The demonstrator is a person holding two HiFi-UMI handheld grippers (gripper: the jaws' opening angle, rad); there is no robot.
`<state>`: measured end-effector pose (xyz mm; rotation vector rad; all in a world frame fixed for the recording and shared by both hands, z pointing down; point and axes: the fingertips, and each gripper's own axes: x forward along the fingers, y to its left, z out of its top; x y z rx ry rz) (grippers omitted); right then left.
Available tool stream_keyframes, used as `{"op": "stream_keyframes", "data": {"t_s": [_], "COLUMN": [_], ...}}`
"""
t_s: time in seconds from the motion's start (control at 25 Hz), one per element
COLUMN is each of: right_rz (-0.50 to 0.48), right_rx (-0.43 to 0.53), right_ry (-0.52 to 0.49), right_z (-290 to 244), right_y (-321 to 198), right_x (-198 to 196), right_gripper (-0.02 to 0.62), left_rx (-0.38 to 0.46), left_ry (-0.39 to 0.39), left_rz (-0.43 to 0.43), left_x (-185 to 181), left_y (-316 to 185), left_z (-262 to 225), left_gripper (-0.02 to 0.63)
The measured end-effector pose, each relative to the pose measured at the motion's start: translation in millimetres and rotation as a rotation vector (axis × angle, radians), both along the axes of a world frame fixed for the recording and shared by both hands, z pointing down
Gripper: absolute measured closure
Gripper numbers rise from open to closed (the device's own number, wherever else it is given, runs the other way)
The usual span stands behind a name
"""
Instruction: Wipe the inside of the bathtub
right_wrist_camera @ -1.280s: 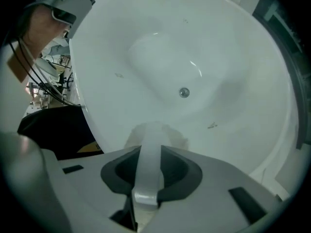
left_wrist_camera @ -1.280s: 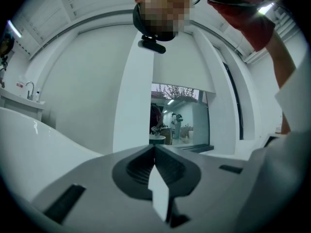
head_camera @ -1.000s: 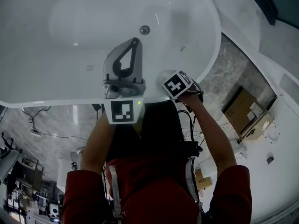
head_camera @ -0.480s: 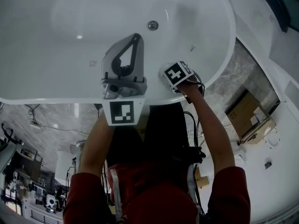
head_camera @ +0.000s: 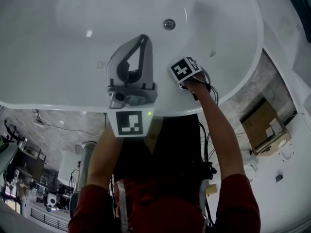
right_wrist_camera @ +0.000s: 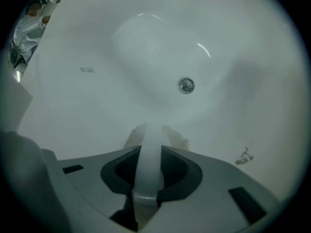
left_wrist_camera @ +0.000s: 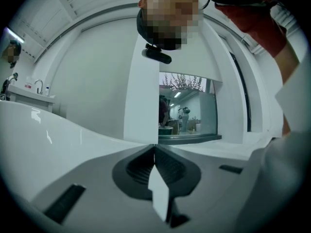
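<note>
The white bathtub (head_camera: 58,89) fills the top of the head view, its drain (head_camera: 168,24) near the far wall. My right gripper (head_camera: 181,72) reaches over the near rim, low against the inner wall. In the right gripper view the right gripper (right_wrist_camera: 151,130) is shut on a white wiper handle (right_wrist_camera: 148,164). A pale pad (right_wrist_camera: 170,132) at the handle's end touches the tub wall, short of the drain (right_wrist_camera: 186,85). My left gripper (head_camera: 142,38) is held up above the rim, shut and empty. The left gripper (left_wrist_camera: 154,147) points at the room, not the tub.
Small dark marks sit on the tub wall (right_wrist_camera: 244,157) and at the left (right_wrist_camera: 87,70). A cardboard box (head_camera: 265,125) stands on the floor at the right. Cables and equipment (head_camera: 29,164) lie at the lower left. A person's head (left_wrist_camera: 170,13) looms in the left gripper view.
My right gripper has moved further over the rim and deeper down the tub's inner wall. The head view has shifted so more of the tub's right end shows. The left gripper has barely moved.
</note>
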<state>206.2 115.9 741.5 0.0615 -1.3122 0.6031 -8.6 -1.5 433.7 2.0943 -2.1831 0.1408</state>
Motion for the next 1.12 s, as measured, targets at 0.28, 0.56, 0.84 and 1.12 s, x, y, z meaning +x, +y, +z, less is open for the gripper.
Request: {"op": "stream_keyframes", "data": {"t_s": [0.28, 0.56, 0.84, 1.12], "right_rz": [-0.017, 0.006, 0.013, 0.041], "right_rx": [0.026, 0.029, 0.087, 0.077], "right_ry": [-0.019, -0.035, -0.053, -0.057], "right_z": [60, 104, 146, 162], "right_y": [-5, -15, -21, -29], "right_x": [-25, -39, -60, -58], "right_gripper": [0.503, 0.503, 0.503, 0.503], "left_rx": [-0.015, -0.053, -0.093, -0.104], "left_ry": [-0.002, 0.015, 0.038, 0.033], "left_rz": [-0.009, -0.033, -0.04, -0.049], "left_x": [-13, -24, -32, -34], "left_y": [-4, -5, -3, -3], "left_z": [33, 68, 95, 105], "left_gripper": [0.591, 0.591, 0.591, 0.591]}}
